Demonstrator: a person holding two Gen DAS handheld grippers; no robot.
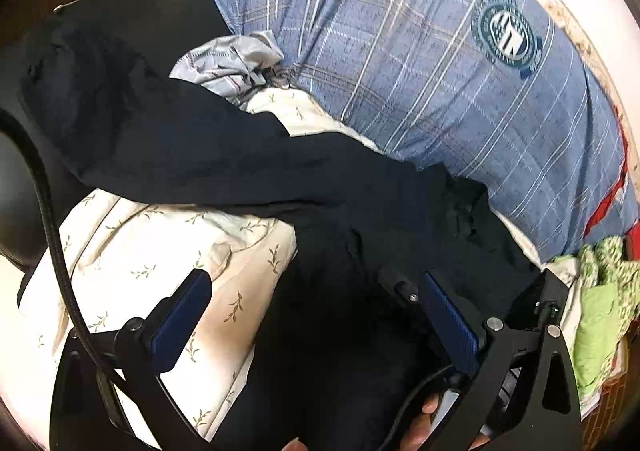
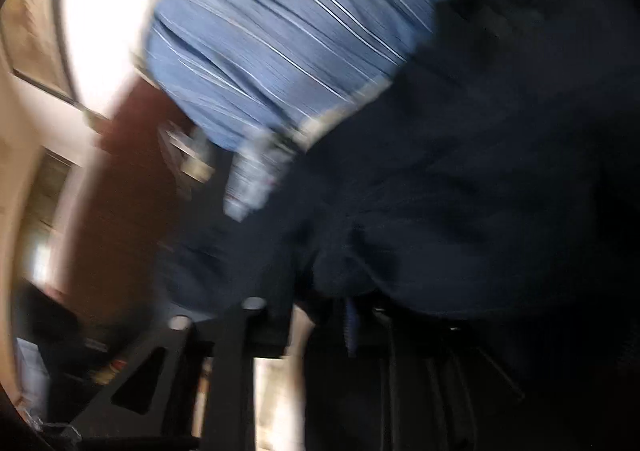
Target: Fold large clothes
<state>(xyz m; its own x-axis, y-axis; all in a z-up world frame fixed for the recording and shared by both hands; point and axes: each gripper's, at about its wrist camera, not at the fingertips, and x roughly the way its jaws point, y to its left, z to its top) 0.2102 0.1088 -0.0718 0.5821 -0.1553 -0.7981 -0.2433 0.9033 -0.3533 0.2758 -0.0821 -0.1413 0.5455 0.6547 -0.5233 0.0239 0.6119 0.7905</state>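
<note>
Your left hand-held gripper point(image 1: 312, 311) is spread wide and grasps nothing; the dark garment point(image 1: 224, 155) lies between and ahead of its blue pads point(image 1: 182, 315), draped over the leaf-print bedding point(image 1: 168, 251). Beyond it, further ahead, rests the blue plaid quilt point(image 1: 420, 51). Your right hand-held gripper point(image 2: 352, 315) is badly blurred, but its fingers look pinched together on the dark garment point(image 2: 460, 191) bunched right at its tips.
</note>
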